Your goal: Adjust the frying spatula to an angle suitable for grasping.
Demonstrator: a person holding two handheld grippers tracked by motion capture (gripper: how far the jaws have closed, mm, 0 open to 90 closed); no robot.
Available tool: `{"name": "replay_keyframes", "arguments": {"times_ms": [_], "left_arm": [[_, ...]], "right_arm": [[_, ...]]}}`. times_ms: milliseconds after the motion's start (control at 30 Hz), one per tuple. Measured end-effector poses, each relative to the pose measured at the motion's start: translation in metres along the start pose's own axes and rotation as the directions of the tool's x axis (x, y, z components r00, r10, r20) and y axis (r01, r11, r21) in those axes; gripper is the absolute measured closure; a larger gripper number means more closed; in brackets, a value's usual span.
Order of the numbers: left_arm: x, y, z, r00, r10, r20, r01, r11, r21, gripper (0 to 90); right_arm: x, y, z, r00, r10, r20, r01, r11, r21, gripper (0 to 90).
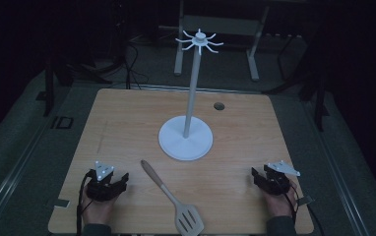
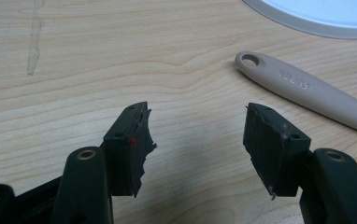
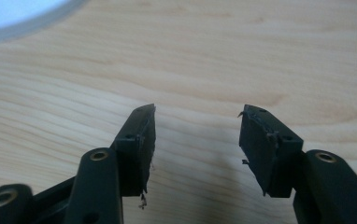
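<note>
Both tongs, left (image 1: 122, 178) and right (image 1: 256, 173), rest apart and empty on the desk (image 1: 127, 123), so the spatula (image 1: 172, 199) lying between them, near the stand (image 1: 185, 137), likely awaits a grasp at its handle.

Both tongs were black, each topped by a grey three-cornered plate: left tongs (image 1: 108, 182), right tongs (image 1: 269, 180). Brass-ringed screw holes showed; pad edges were ragged. Dark sleeves.
</note>
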State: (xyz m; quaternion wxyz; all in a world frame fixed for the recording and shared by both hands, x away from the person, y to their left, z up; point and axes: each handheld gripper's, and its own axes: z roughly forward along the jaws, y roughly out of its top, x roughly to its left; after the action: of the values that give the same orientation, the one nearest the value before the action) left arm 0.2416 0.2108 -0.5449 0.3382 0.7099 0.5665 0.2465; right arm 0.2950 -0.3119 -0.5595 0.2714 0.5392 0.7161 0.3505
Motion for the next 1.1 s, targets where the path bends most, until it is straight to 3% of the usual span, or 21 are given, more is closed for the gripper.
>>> {"name": "replay_keyframes", "arguments": {"times_ms": [200, 300, 533, 767, 933, 967, 1033, 1100], "left_arm": [[0.000, 0.000, 0.000, 1.0000, 0.001, 0.001, -0.001, 1.0000, -0.003, 41.3], [-0.003, -0.001, 0.001, 0.9999, 0.011, 0.006, -0.011, 0.9999, 0.002, 41.3], [-0.003, -0.001, 0.000, 0.9999, 0.008, 0.007, -0.008, 1.0000, 0.005, 41.3], [-0.003, -0.001, -0.001, 1.0000, 0.006, 0.007, -0.006, 1.0000, -0.001, 41.3], [-0.003, -0.002, -0.001, 1.0000, 0.004, 0.008, -0.004, 1.0000, -0.003, 41.3], [-0.003, -0.002, -0.001, 1.0000, 0.004, 0.008, -0.004, 1.0000, -0.003, 41.3], [-0.003, -0.001, -0.001, 1.0000, 0.006, 0.007, -0.006, 1.0000, -0.003, 41.3], [-0.003, -0.001, -0.001, 0.9999, 0.009, 0.007, -0.009, 1.0000, -0.002, 41.3]], "right_arm": [[0.020, 0.010, -0.010, 0.9981, -0.039, -0.049, 0.038, 0.999, -0.034, 47.0], [0.037, 0.020, -0.018, 0.9927, -0.060, -0.105, 0.056, 0.998, -0.039, 48.8], [0.066, 0.032, -0.025, 0.9792, -0.136, -0.151, 0.128, 0.990, -0.062, 52.9], [0.090, 0.044, -0.023, 0.9685, -0.153, -0.196, 0.143, 0.987, -0.068, 57.2], [0.116, 0.057, -0.019, 0.9484, -0.193, -0.252, 0.187, 0.981, -0.047, 58.8], [0.116, 0.057, -0.019, 0.9484, -0.193, -0.252, 0.187, 0.981, -0.047, 58.8], [0.132, 0.064, -0.017, 0.9333, -0.229, -0.276, 0.226, 0.973, -0.043, 59.9], [0.141, 0.067, -0.016, 0.9238, -0.248, -0.292, 0.247, 0.968, -0.042, 60.9]]}}
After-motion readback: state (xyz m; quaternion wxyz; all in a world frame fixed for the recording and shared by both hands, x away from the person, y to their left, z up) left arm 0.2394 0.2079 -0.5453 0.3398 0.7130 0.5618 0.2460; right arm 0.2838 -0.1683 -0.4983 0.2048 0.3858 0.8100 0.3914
